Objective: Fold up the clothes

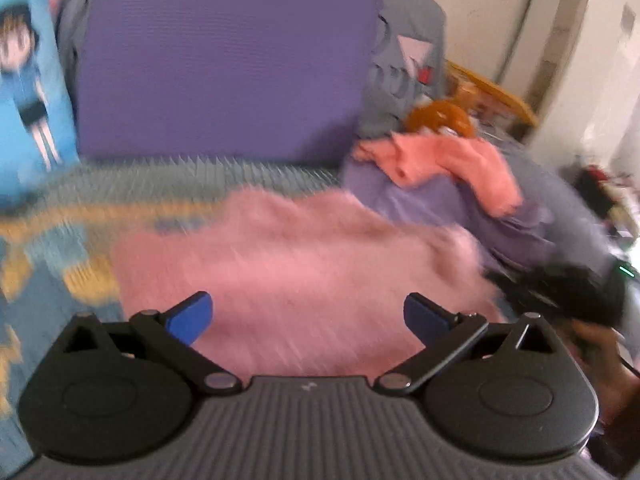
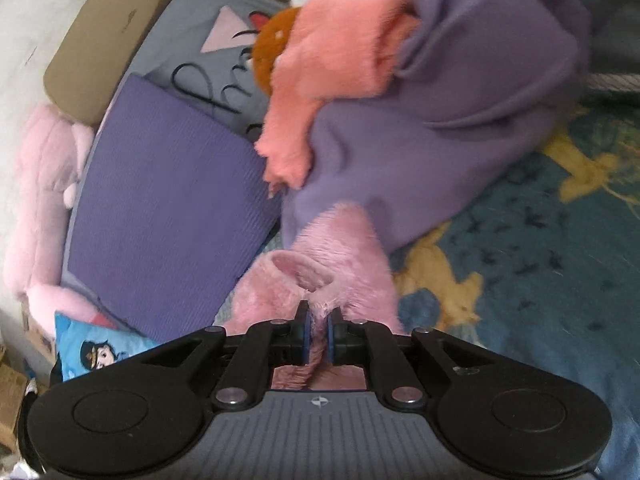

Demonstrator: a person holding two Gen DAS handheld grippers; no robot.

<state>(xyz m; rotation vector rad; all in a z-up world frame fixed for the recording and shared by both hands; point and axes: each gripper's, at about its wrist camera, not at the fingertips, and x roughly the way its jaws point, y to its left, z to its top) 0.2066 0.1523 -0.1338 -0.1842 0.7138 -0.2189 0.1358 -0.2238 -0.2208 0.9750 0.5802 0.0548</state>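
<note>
A fluffy pink garment (image 1: 288, 272) lies spread on the patterned blue bedspread (image 1: 44, 256), blurred by motion. My left gripper (image 1: 308, 316) hovers over its near edge, open, with nothing between the blue pads. In the right wrist view my right gripper (image 2: 317, 336) is shut on a fold of the same pink garment (image 2: 332, 256), beside an open cuff or neck hole. A purple garment (image 2: 440, 120) and a salmon-pink one (image 2: 340, 60) lie heaped just beyond. The right gripper's dark body (image 1: 560, 288) shows at the right edge of the left wrist view.
A big purple cushion (image 1: 224, 64) stands at the head of the bed, over a grey cushion (image 2: 216, 40). A blue cartoon pillow (image 1: 28, 92), a pink plush (image 2: 40, 200), an orange plush (image 2: 276, 52) and a tan headboard pad (image 2: 100, 40) sit nearby. White wall behind.
</note>
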